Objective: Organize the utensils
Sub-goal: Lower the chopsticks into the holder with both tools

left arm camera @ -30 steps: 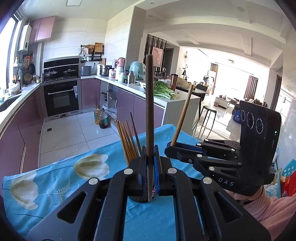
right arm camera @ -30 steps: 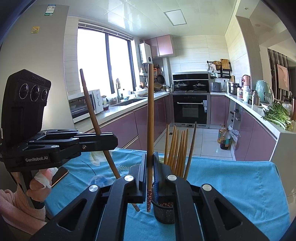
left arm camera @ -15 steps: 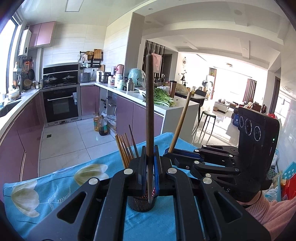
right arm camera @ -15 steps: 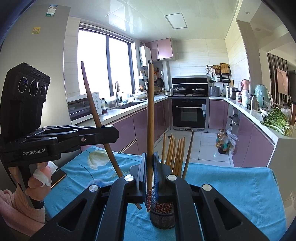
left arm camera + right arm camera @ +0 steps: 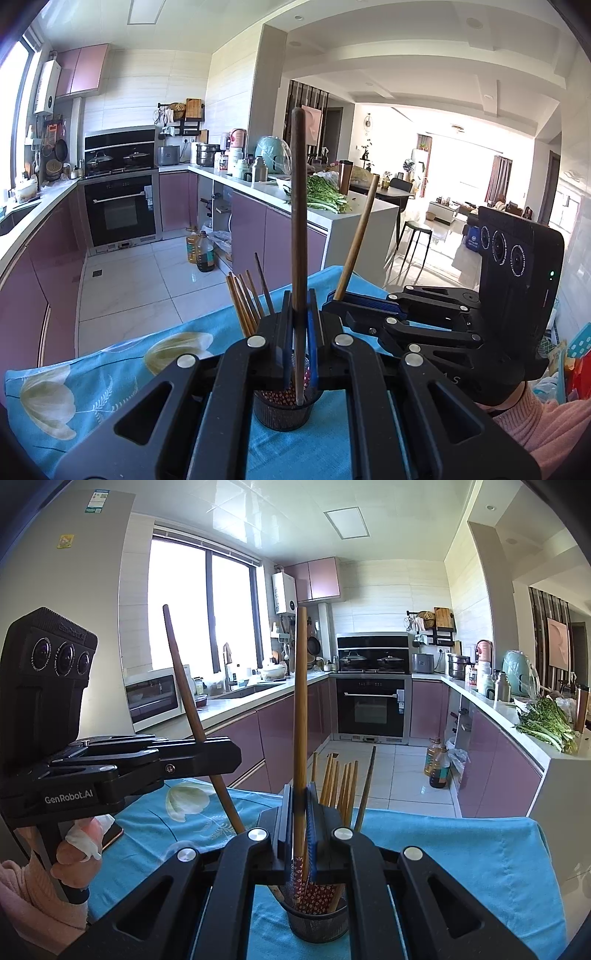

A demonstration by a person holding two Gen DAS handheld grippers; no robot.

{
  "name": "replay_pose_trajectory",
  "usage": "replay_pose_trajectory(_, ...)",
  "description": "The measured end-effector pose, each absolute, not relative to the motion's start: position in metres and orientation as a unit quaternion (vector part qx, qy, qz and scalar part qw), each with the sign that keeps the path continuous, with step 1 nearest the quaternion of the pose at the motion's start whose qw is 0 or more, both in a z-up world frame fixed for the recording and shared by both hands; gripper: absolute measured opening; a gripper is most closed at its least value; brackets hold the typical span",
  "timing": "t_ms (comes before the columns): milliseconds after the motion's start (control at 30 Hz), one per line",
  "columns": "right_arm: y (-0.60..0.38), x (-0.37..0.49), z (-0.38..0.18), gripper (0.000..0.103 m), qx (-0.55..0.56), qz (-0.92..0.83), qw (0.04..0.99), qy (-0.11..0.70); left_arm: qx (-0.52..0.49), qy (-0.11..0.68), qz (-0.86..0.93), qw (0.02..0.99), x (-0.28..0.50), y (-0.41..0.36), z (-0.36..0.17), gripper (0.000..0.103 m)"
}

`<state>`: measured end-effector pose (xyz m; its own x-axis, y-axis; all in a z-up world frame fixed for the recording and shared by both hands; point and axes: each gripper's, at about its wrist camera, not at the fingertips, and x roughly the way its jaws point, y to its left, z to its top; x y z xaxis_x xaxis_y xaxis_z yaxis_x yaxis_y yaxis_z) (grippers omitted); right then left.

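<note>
Chopsticks, one per claw. My left claw [image 5: 299, 325] is pinched on a dark chopstick [image 5: 297, 206], held near upright, lower tip already inside the mesh holder [image 5: 286, 413]. My right claw [image 5: 300, 808] is pinched on a lighter chopstick [image 5: 300, 701], also upright, decorated end dipping into the same holder [image 5: 317, 919]. Holder stands on the blue cloth [image 5: 480, 853] covering the bench, with a bundle of chopsticks [image 5: 341, 782] already leaning in it.

Step in hand, I judge: drop both sticks into the holder. To do it well, keep each stick vertical and its tip well below the rim before letting go, so it slides in rather than tipping out. Release one claw at a time; both claws crowd the holder, and a nudge could knock the light mesh over.
</note>
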<state>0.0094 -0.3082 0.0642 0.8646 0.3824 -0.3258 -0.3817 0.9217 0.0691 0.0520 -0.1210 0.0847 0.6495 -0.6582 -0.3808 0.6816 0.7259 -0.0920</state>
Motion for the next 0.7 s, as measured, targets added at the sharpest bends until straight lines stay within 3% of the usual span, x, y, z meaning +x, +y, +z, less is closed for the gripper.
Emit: replay_pose_trajectory(700, -0.308, 0.023, 0.056, 0.006, 0.01, 0.188, 0.963, 0.193, 0.043, 0.226, -0.356, 0.906, 0.068, -0.144, 0.079, 0.007)
